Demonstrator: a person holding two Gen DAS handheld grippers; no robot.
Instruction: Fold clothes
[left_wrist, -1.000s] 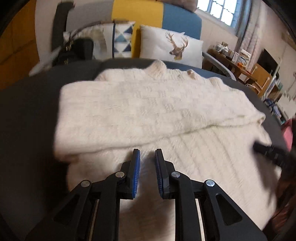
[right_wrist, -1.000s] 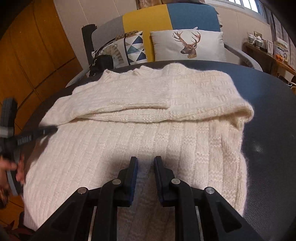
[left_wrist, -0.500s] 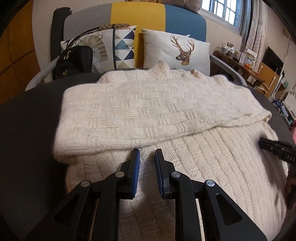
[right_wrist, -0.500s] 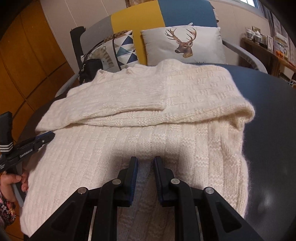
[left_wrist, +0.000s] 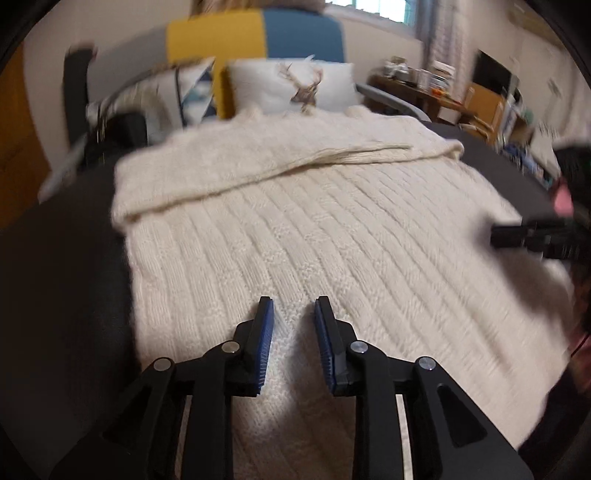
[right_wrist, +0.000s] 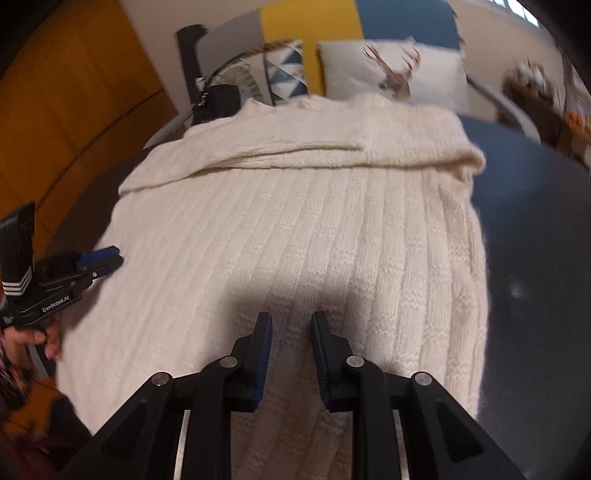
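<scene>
A cream cable-knit sweater (left_wrist: 314, 236) lies spread flat on a dark round tabletop (left_wrist: 66, 273), filling nearly everything ahead of both claws. Its long axis runs straight away from each claw, from the hem edge nearest the cameras to the collar at the far end, and its knitted ribs follow the same line. At that far end the sleeves (right_wrist: 295, 147) are already folded across the chest as a thick horizontal band, so the remaining fold probably means lifting the near hem and carrying it forward onto that band. The left claw (left_wrist: 293, 314) sits over the near part of the sweater body, toward its left side, jaws slightly parted with knit visible between the blue pads and nothing gripped. The right claw (right_wrist: 291, 328) sits likewise over the near part, toward the right side, jaws also slightly apart and empty. Both seem about equally close to the hem, each near its own corner. The hem itself is hidden beneath the claw bodies in both views, so whether the pads touch the fabric cannot be told. The left view is blurred, softening the collar and the sofa cushions (right_wrist: 395, 70) beyond the tabletop.
</scene>
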